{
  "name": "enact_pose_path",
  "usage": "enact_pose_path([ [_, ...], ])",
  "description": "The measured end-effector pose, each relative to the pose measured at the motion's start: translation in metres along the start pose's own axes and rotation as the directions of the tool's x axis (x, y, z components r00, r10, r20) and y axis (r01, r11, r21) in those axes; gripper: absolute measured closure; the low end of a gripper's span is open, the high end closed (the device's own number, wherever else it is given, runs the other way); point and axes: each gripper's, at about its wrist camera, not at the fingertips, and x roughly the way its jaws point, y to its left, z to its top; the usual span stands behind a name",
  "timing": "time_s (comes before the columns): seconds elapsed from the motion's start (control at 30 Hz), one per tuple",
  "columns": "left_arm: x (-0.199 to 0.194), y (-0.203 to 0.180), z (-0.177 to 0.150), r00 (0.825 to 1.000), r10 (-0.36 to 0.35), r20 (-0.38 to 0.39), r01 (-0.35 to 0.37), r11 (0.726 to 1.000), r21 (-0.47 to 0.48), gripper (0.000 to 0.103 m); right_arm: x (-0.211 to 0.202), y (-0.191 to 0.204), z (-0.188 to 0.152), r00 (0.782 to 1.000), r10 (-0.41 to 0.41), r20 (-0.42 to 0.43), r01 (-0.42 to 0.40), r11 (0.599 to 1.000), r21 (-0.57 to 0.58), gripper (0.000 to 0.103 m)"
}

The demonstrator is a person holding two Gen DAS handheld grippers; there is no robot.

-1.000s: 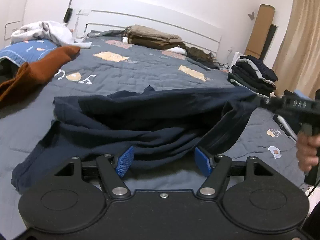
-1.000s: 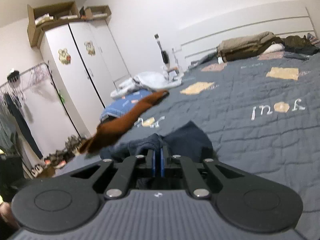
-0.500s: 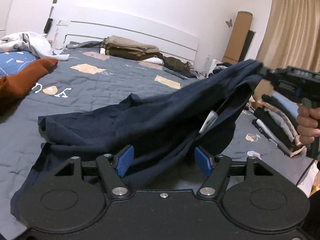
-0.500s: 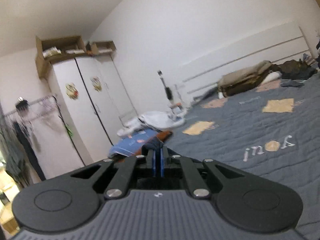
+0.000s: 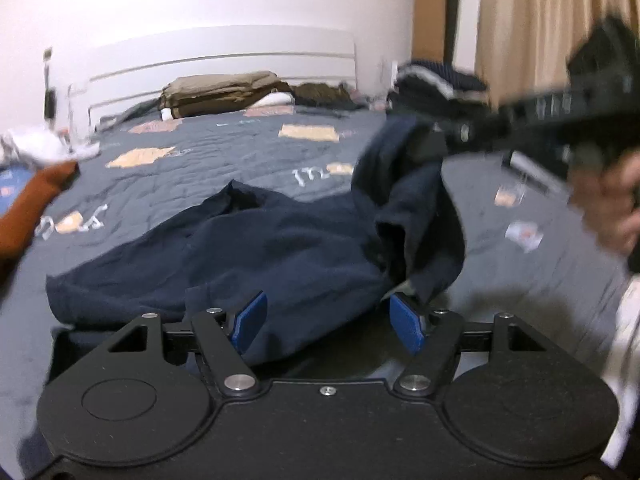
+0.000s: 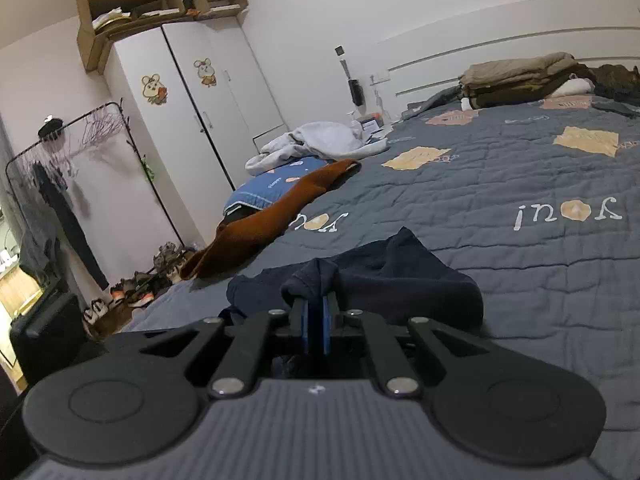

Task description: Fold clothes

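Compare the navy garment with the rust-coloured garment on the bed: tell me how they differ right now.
The navy garment is dark blue; the rust garment is orange-brown.
The navy garment has a fold pinched in the right hand-held gripper; the rust garment is in no gripper.
The navy garment is bunched in the foreground; the rust garment lies stretched out long, towards the bed's edge by the wardrobe.
Both rest on the grey quilt, unfolded.

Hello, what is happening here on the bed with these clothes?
A person is folding a navy garment on a grey quilted bed with a handheld gripper in each hand. The right gripper is shut on a bunched edge of the garment, holding it up above the bed. The left gripper is open, with cloth lying between its blue pads, not pinched. A rust-coloured garment lies unfolded further along the bed.
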Motion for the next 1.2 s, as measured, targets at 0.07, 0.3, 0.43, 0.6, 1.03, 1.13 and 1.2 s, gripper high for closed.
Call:
enact_pose_path([
  [0.07,0.008,-0.008,-0.004,0.998,0.055,-0.013,-0.054,0.995,0.081,0.036,-0.002,-0.003,-0.002,1.0,0.001,-0.005,-0.001,1.0,0.008,0.097],
  [0.3,0.03,-0.024,-0.008,0.994,0.112,-0.003,-0.109,0.973,0.202,0.05,-0.004,-0.011,-0.006,1.0,-0.002,-0.018,0.003,1.0,0.026,0.095],
  [0.43,0.029,-0.008,0.002,0.998,0.059,0.018,-0.06,0.995,0.08,0.088,-0.003,-0.01,-0.009,0.999,-0.001,-0.044,0.001,1.0,0.019,0.093],
  [0.6,0.014,0.028,0.016,0.989,0.09,0.12,-0.073,0.988,-0.137,0.096,-0.007,-0.012,-0.011,0.998,-0.014,-0.069,0.015,1.0,0.014,0.057],
  [1.03,-0.013,0.091,0.023,0.905,0.412,0.107,-0.326,0.833,-0.448,0.098,-0.019,0.004,-0.016,0.985,0.039,-0.167,-0.058,0.992,-0.113,0.041],
  [1.13,-0.018,0.109,0.019,0.868,0.494,0.044,-0.412,0.767,-0.492,0.098,-0.017,0.008,-0.021,0.98,0.059,-0.191,-0.084,0.988,-0.126,0.041],
  [1.2,-0.02,0.119,0.016,0.844,0.536,-0.005,-0.469,0.735,-0.49,0.098,-0.014,0.014,-0.025,0.972,0.063,-0.227,-0.101,0.982,-0.159,0.041],
])
